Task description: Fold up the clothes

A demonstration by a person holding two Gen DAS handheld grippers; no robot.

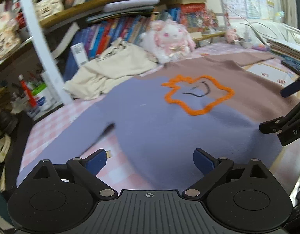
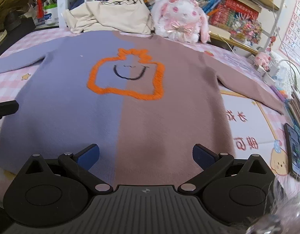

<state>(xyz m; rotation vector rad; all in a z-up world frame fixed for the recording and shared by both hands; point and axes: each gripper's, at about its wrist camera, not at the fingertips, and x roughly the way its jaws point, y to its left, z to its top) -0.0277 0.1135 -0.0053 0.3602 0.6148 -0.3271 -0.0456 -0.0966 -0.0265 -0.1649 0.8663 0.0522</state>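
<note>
A sweater (image 2: 130, 101), half lilac and half brown with an orange outline and a smile on the chest, lies spread flat on a pink checked table cover. Its hem is toward me and both sleeves stretch out sideways. My right gripper (image 2: 146, 156) hovers open over the hem at the colour seam, nothing between its blue pads. My left gripper (image 1: 150, 159) is open above the sweater (image 1: 150, 117) near its lilac sleeve and armpit. The right gripper (image 1: 286, 109) shows at the right edge of the left wrist view, and part of the left one (image 2: 3, 107) at the left edge of the right wrist view.
A cream garment (image 2: 111, 13) is heaped at the back beside a white and pink plush rabbit (image 2: 181, 17). Bookshelves (image 2: 227, 5) run behind them. A phone (image 2: 296, 152) lies at the right edge of the table. Jars and pens (image 1: 36, 95) crowd the left.
</note>
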